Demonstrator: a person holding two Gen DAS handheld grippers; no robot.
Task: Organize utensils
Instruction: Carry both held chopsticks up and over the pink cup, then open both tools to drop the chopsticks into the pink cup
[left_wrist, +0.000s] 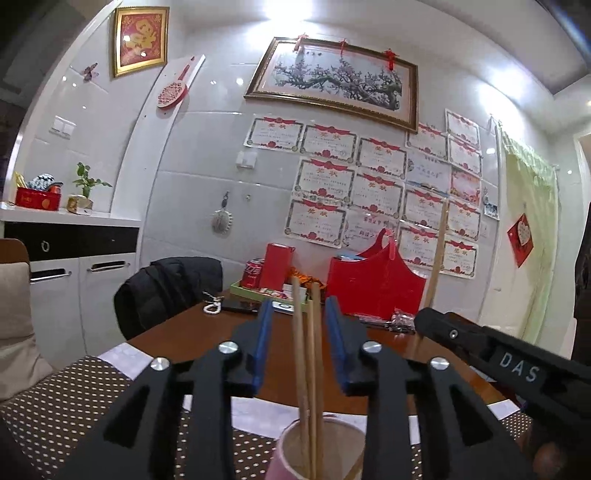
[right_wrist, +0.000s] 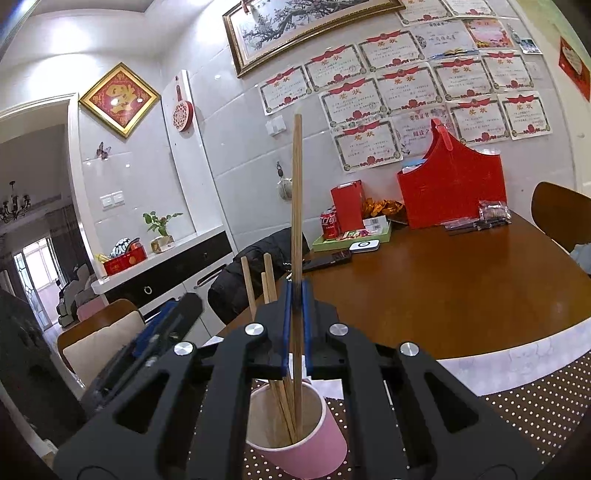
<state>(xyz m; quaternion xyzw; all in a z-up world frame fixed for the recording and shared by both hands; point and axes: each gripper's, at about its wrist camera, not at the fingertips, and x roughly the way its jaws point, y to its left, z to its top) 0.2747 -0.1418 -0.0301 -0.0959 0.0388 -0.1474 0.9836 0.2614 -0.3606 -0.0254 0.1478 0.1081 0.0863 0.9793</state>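
Now right claw (right_wrist: 296, 291) clamps one upright chopstick (right_wrist: 296, 192) over the cup (right_wrist: 295, 435).

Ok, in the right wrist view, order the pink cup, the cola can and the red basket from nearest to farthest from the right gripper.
1. Pink cup, just below the right gripper.
2. Cola can, mid-table, on the green tray.
3. Red basket, far right, by the wall.

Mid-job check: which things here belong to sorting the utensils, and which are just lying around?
Belongs to the job:
- pink paper cup
- three wooden chopsticks standing in the cup
- long wooden chopstick clamped in the right gripper
- left gripper, open around the three chopsticks

Just lying about:
- red cola can
- red gift bag
- black jacket
- white phone
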